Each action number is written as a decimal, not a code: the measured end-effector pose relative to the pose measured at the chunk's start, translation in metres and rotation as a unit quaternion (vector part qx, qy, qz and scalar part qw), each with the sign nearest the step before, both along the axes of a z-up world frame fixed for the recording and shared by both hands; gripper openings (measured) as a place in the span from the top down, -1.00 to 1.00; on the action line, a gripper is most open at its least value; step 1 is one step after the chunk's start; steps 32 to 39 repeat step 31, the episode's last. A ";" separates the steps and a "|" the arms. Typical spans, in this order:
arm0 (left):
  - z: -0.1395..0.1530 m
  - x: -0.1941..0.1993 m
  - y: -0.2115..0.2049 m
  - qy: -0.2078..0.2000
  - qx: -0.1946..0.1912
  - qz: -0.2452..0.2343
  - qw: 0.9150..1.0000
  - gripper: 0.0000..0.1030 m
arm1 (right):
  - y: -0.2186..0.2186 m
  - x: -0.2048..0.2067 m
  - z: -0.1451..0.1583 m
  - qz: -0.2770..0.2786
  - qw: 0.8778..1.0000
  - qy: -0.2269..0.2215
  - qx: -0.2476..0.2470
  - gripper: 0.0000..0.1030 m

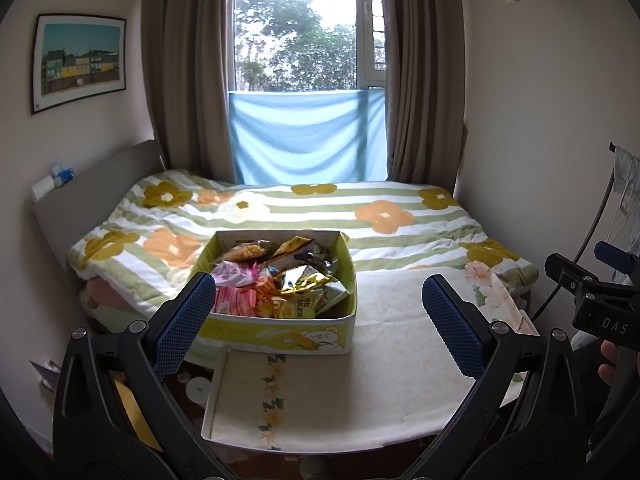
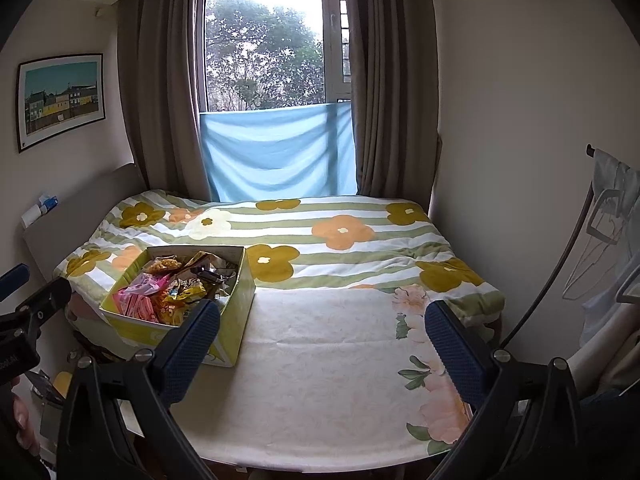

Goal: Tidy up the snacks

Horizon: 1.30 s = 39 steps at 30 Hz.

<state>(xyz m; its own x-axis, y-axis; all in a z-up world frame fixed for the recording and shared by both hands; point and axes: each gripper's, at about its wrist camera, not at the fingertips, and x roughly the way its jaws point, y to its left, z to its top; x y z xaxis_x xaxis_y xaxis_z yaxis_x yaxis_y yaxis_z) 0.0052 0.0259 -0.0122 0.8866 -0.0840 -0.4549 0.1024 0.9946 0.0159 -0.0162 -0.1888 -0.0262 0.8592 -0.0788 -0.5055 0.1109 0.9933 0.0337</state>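
A green-and-white cardboard box [image 1: 280, 326] brims with crinkly foil snack packets [image 1: 276, 280]. Before it, the left gripper [image 1: 318, 322] and right gripper [image 2: 322, 346] hang with jaws wide apart, empty.

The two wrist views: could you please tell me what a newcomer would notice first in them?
The open snack box full of bright packets stands on the bed's near left. Behind it lies a flowered quilt, under a window between brown curtains. Both grippers, left and right, hang open and empty in front.
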 end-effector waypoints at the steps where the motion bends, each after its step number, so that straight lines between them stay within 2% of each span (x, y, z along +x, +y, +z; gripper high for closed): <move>1: 0.000 0.000 0.000 0.000 0.000 0.000 1.000 -0.99 | 0.001 0.000 0.000 -0.001 1.000 0.000 0.000 -0.98; 17: -0.001 0.004 0.000 -0.008 0.017 0.007 1.000 -0.99 | 0.000 0.001 0.000 -0.001 1.000 0.000 0.001 -0.98; 39: -0.010 0.018 0.012 -0.004 0.018 0.013 1.000 -0.99 | 0.015 0.017 -0.003 0.002 1.000 0.015 0.003 -0.98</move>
